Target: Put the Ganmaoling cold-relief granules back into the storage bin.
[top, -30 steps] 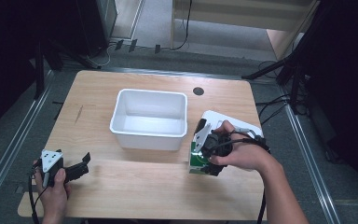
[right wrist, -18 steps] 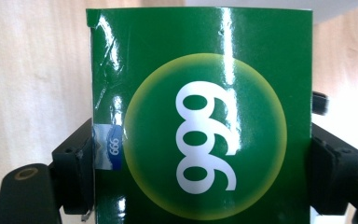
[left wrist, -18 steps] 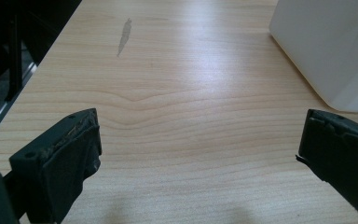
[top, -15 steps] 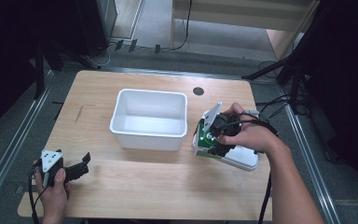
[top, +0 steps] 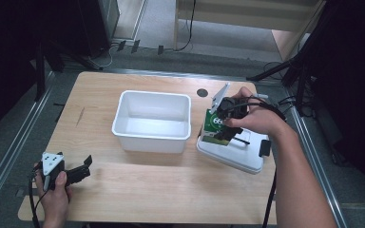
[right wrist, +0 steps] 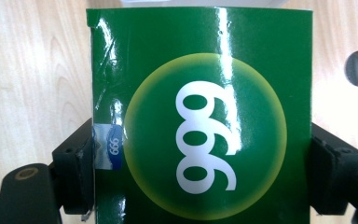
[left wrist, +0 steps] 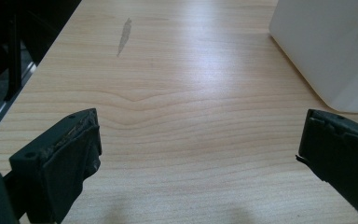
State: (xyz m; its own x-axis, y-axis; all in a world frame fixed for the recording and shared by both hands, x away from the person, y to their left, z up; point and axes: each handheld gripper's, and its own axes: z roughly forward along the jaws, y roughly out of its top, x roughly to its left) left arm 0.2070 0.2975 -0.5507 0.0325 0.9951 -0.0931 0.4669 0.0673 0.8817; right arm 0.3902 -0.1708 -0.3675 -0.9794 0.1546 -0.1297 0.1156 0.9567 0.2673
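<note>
Over at seven o'clock on the desk (top: 171, 190), the left gripper (top: 83, 167) rests low with jaws spread wide, nothing between them, parked clear of the action. Centre stage sits the white bin (top: 152, 137), open and waiting. At three o'clock the right gripper (top: 221, 124) is pinching the green box (right wrist: 200, 112) by its two side edges, lifted above the white lid (top: 237, 159). Best play from here, I'd say: keep the box level, carry it high over the bin's near wall, and lower it inside before letting go.
</note>
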